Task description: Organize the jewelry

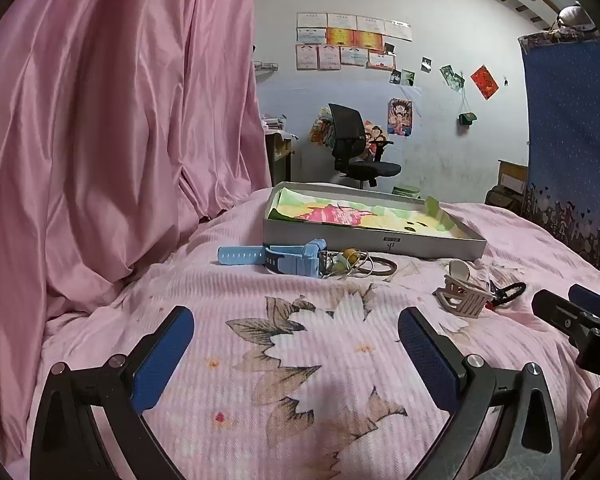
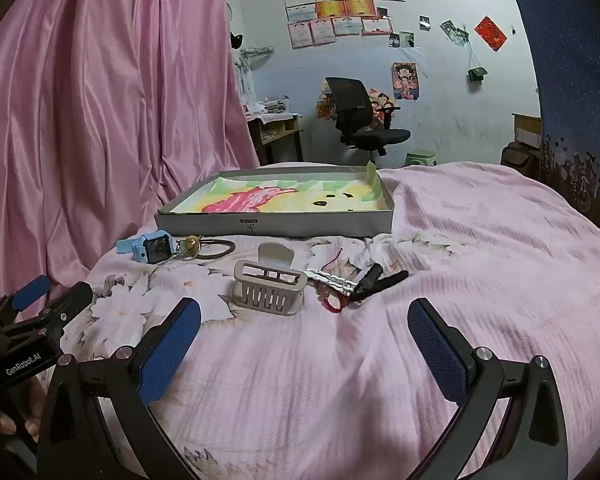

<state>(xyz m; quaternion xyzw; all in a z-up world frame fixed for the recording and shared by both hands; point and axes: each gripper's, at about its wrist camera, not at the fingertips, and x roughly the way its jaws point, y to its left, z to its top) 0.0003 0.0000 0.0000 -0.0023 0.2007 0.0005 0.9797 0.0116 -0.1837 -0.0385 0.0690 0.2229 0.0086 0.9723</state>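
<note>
Tongs first: my left tongs (image 1: 296, 344) stand wide apart with nothing between the blue pads (image 1: 162, 360), hovering over the flowered pink bedspread (image 1: 300, 420). My right tongs (image 2: 304, 338) are spread just as wide and grip nothing, above a plainer stretch of the same cover.

From the left tongs, at twelve o'clock, the blue watch (image 1: 276, 256) lies on its side on the bed, its strap running toward nine o'clock. Touching its three o'clock side sits a tangle of thin rings with beads (image 1: 348, 262), and a brown hair loop (image 1: 380, 266) lies against that. Just beyond them stands the shallow grey box (image 1: 364, 240), open on top, with a bright drawing on its floor.

From the right tongs, at eleven o'clock and near, the pale claw clip (image 2: 268, 288) rests with its teeth toward me. Just beside it at three o'clock lie a white barrette (image 2: 332, 279), a red bead bracelet (image 2: 332, 300) and a black hair clip (image 2: 374, 278), crowded together; I cannot tell which of them overlap. All of the jewelry lies on the bed, outside the box.

Farther out, a pink curtain (image 1: 100, 120) hangs at nine to ten o'clock, and a black office chair (image 1: 356, 148) stands by the back wall at twelve.
</note>
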